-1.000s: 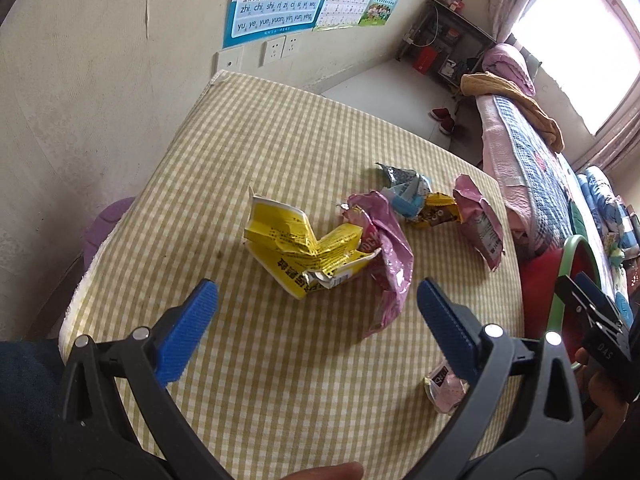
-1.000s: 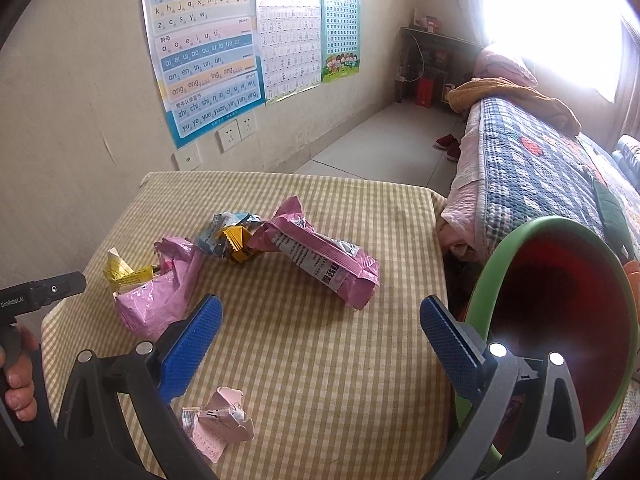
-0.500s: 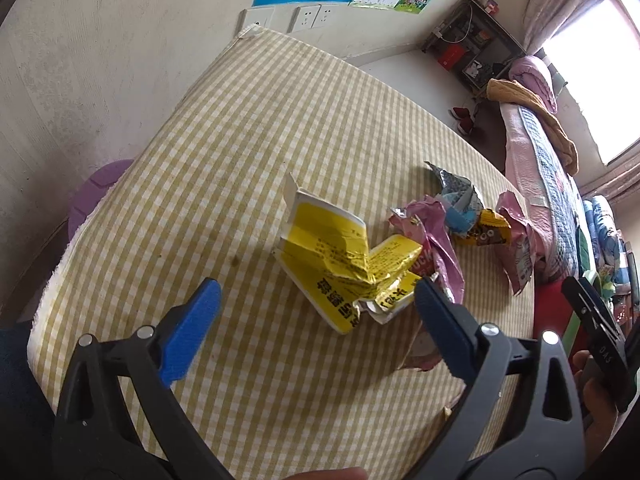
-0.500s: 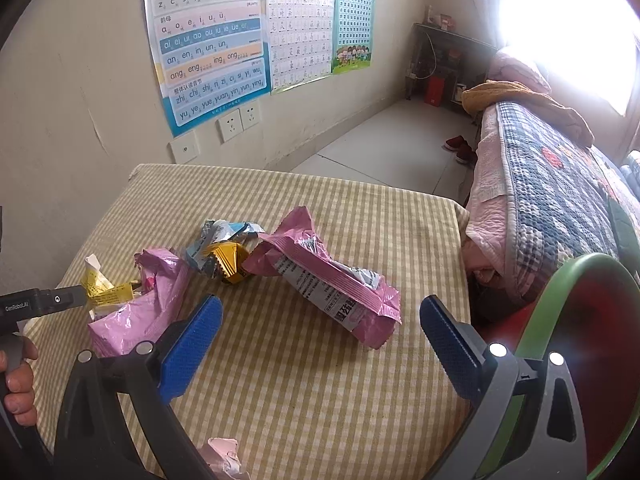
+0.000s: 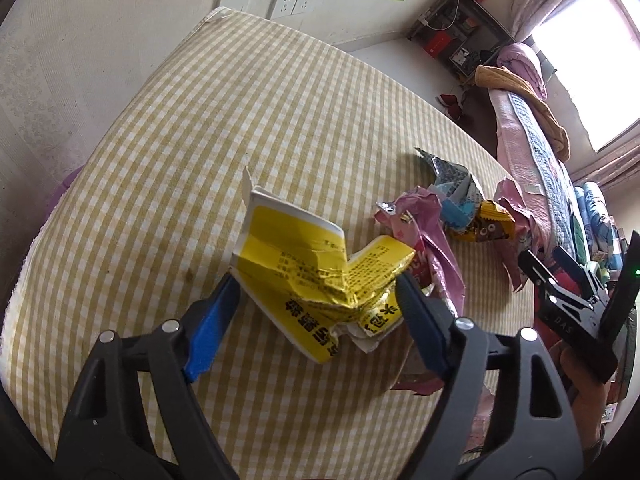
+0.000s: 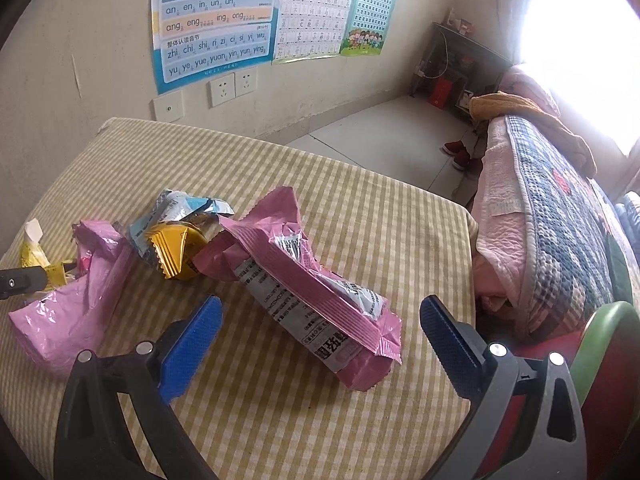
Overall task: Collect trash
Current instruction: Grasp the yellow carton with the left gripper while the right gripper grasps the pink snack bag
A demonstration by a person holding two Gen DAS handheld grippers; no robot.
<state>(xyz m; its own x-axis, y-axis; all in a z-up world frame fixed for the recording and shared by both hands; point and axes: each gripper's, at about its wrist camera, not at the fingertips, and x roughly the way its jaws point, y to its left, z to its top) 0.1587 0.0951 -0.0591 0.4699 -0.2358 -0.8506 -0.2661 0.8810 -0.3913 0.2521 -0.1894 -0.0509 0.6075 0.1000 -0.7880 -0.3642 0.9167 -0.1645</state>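
Observation:
A crumpled yellow wrapper [image 5: 316, 268] lies on the checked table [image 5: 248, 104]. My left gripper [image 5: 320, 308] is open with its fingers on either side of the wrapper. A pink wrapper [image 5: 432, 240] lies just right of it, then a blue-silver wrapper [image 5: 456, 188] and a gold wrapper [image 5: 492, 228]. In the right wrist view a long pink packet [image 6: 312, 280] lies on the table [image 6: 360, 200]. My right gripper [image 6: 320, 340] is open, low over the packet's near end. The red bin with a green rim [image 6: 600, 340] is at the right edge.
A bed with a quilt [image 6: 560, 208] stands right of the table. The wall with posters [image 6: 216, 16] and sockets [image 6: 232, 84] is behind the table. A second pink wrapper [image 6: 80, 292] lies at the table's left side, next to the left gripper's tip [image 6: 20, 280].
My left gripper has moved forward and down until its fingers straddle the yellow wrapper. My right gripper has moved forward over the long pink packet; the bin has slid to the frame's edge.

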